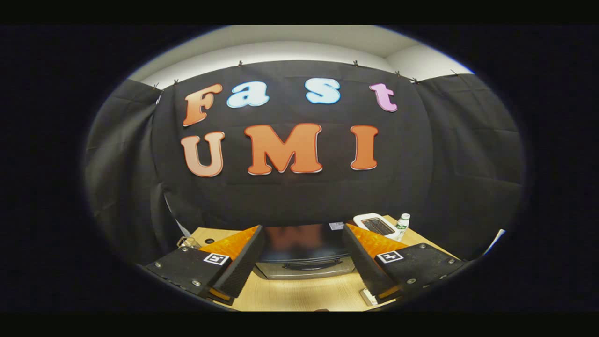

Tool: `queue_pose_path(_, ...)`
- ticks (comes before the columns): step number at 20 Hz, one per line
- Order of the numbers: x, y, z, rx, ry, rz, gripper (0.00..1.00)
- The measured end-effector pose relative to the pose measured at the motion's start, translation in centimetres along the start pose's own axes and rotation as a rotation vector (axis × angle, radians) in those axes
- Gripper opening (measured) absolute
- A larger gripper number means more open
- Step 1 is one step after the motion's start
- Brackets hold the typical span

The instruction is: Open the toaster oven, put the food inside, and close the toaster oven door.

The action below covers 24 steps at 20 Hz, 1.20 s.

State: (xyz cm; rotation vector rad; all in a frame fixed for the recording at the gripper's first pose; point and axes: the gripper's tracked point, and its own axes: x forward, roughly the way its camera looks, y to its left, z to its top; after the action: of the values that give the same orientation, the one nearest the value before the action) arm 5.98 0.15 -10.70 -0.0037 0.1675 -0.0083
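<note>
The toaster oven [304, 270] stands on the wooden table [299, 292], straight ahead of my gripper [303, 228]. It has a silver front and a glossy dark top. Its curved door handle [304, 265] faces me, and the door looks shut against the body. My gripper is open, with nothing between its fingers. The oven shows in the wide gap between the two fingers, lower than their tips and apart from them. A small white edge [367, 296] peeks out under the right finger; I cannot tell what it is.
A white appliance with a dark slot [376, 225] and a small plastic bottle [402, 222] stand at the table's far right corner. A small clear object [187, 242] sits near the far left corner. Black cloth closes off the space behind the table.
</note>
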Motion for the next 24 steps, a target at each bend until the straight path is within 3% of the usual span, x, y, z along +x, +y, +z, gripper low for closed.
queue_pose_path(11,9.5,0.0,-11.6,-0.081,0.203,-0.011,0.99)
queue_pose_path(21,11.3,0.2,-16.5,-0.104,0.312,0.012,0.99)
queue_pose_path(24,11.3,0.1,-16.4,-0.045,0.314,0.014,0.98)
